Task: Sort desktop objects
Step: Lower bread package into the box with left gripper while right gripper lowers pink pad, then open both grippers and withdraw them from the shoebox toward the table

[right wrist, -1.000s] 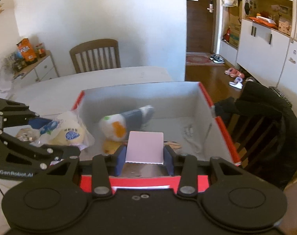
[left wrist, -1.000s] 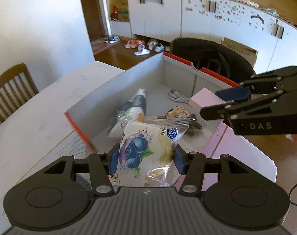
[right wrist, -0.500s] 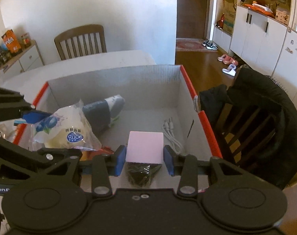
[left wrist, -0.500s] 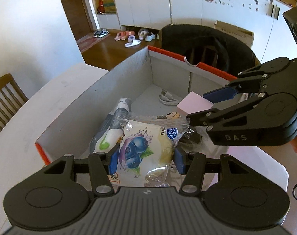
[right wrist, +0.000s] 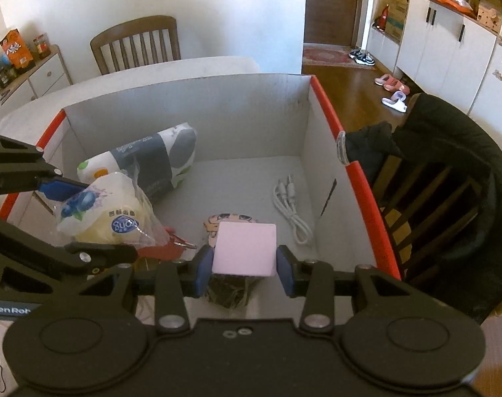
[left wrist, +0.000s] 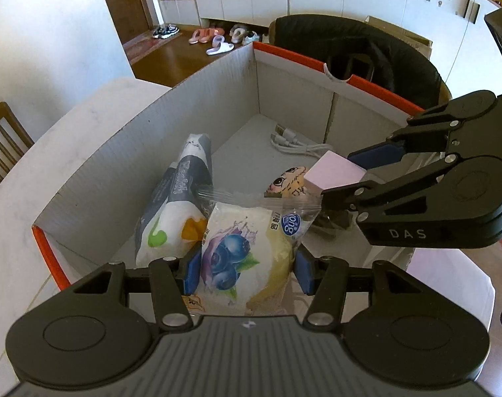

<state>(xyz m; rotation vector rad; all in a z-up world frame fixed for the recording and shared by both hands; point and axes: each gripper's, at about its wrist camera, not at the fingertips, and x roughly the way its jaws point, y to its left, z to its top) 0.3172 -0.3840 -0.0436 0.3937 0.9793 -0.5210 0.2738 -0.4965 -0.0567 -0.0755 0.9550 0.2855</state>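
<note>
Left gripper [left wrist: 246,273]: one, pointing steeply down, jaws clamping one blueberry bread packet [left wrist: 244,258] over the box [right wrist: 217,115].
Box contents: one tissue pack [right wrist: 151,162], one cartoon card [right wrist: 231,220], one white cable [right wrist: 292,211].
Right gripper [right wrist: 244,269]: one, angling down, jaws gripping one pink block [right wrist: 246,253] inside the box.

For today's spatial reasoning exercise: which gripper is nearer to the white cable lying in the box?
Right. The right gripper, shut on the pink block, hangs beside the white cable. The left gripper, gripping the blueberry bread packet, is across the box.
</note>
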